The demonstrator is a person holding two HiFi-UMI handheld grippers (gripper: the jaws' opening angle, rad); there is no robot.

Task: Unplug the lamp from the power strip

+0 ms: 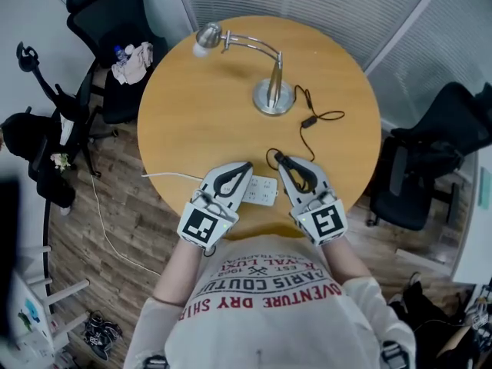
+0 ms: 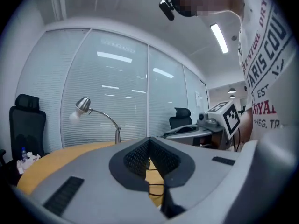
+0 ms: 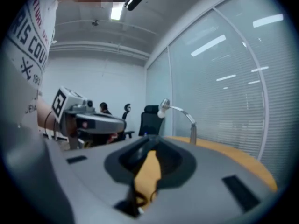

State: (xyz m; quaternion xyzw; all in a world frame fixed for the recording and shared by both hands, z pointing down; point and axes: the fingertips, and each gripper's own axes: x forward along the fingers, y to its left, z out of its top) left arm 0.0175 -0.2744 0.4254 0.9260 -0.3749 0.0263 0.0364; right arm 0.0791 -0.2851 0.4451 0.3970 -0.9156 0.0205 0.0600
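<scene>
A silver desk lamp (image 1: pixel 274 92) stands at the far side of the round wooden table (image 1: pixel 200 121). Its black cord (image 1: pixel 310 121) runs toward me and loops by my right gripper (image 1: pixel 279 158). A white power strip (image 1: pixel 264 191) lies between the two grippers near the front edge. In the right gripper view the right gripper (image 3: pixel 150 151) has a dark plug-like shape and the cord between its jaws, so it looks shut on the plug. My left gripper (image 1: pixel 247 166) lies over the strip's left end, tips together, with nothing seen between them. The lamp (image 2: pixel 84 106) shows beyond it.
The strip's white cable (image 1: pixel 174 177) runs off the table's left edge to the floor. Black office chairs stand at the back left (image 1: pixel 115 21) and right (image 1: pixel 423 183). A cloth and a bottle (image 1: pixel 132 61) lie on the left chair. Glass walls with blinds enclose the far side.
</scene>
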